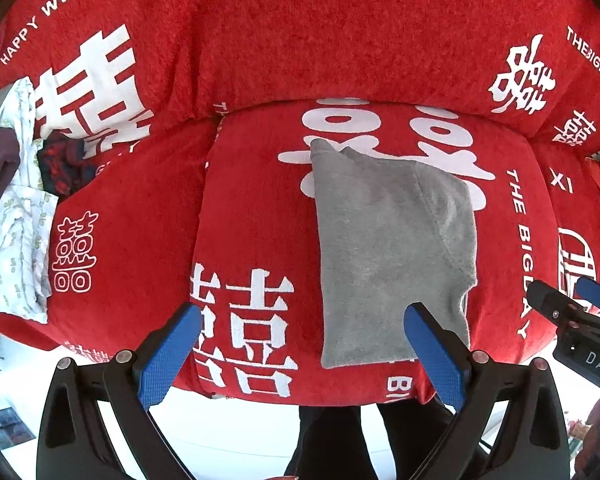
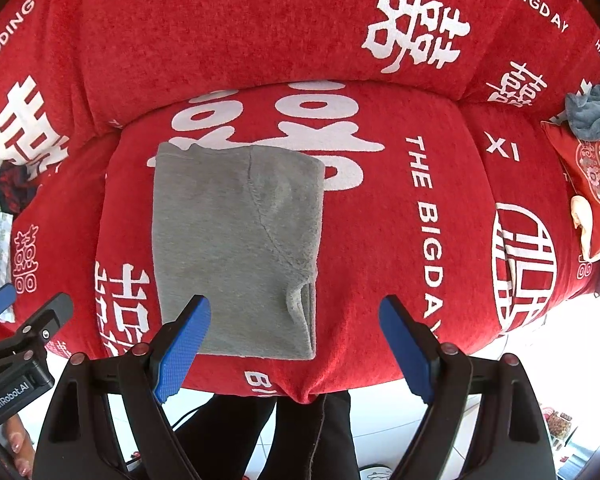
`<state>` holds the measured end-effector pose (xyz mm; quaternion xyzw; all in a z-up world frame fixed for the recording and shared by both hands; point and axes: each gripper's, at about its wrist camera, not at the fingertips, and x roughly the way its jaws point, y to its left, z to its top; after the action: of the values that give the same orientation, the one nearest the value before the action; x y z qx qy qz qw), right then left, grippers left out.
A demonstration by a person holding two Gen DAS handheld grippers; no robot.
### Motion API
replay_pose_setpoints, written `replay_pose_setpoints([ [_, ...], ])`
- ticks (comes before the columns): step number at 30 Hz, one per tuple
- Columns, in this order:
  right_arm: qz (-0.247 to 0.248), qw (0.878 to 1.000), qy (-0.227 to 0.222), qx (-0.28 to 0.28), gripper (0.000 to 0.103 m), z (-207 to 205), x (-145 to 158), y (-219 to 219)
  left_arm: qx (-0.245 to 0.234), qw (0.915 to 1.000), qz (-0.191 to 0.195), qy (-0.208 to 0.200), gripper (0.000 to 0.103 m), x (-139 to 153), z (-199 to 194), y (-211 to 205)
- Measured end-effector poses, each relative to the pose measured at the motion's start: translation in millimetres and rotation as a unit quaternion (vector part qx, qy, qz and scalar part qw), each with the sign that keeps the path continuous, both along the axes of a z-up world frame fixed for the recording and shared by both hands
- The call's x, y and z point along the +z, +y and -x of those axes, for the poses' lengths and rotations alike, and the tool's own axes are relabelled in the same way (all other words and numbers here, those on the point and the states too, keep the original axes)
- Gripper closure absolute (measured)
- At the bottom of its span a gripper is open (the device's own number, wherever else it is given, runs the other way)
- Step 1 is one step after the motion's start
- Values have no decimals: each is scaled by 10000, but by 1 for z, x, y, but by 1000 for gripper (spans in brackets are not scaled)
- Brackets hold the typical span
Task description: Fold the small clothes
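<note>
Left wrist view: the left tool (image 1: 302, 322) hangs spread wide and empty above the near edge of a folded grey garment (image 1: 392, 252), which lies flat on the red printed sofa cushion (image 1: 256, 208). The right tool (image 2: 295, 316) is spread too, gripping nothing, over the garment's near right corner.

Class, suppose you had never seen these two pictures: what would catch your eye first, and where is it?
First the red sofa cover with big white wedding characters, filling both views. Next the grey garment, folded flat on the middle seat cushion. Both grippers, left gripper and right gripper, hang open above its near edge; unfolded clothes lie piled at far left.
</note>
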<state>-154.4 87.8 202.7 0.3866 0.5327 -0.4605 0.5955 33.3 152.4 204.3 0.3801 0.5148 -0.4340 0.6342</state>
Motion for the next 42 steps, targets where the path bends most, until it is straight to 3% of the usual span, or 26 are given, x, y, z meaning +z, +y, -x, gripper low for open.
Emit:
replay_pose_setpoints([
  [42,51,10000,34,77,15,-1,3,-3,123,9999,-31,-42,2,0,-4,1],
])
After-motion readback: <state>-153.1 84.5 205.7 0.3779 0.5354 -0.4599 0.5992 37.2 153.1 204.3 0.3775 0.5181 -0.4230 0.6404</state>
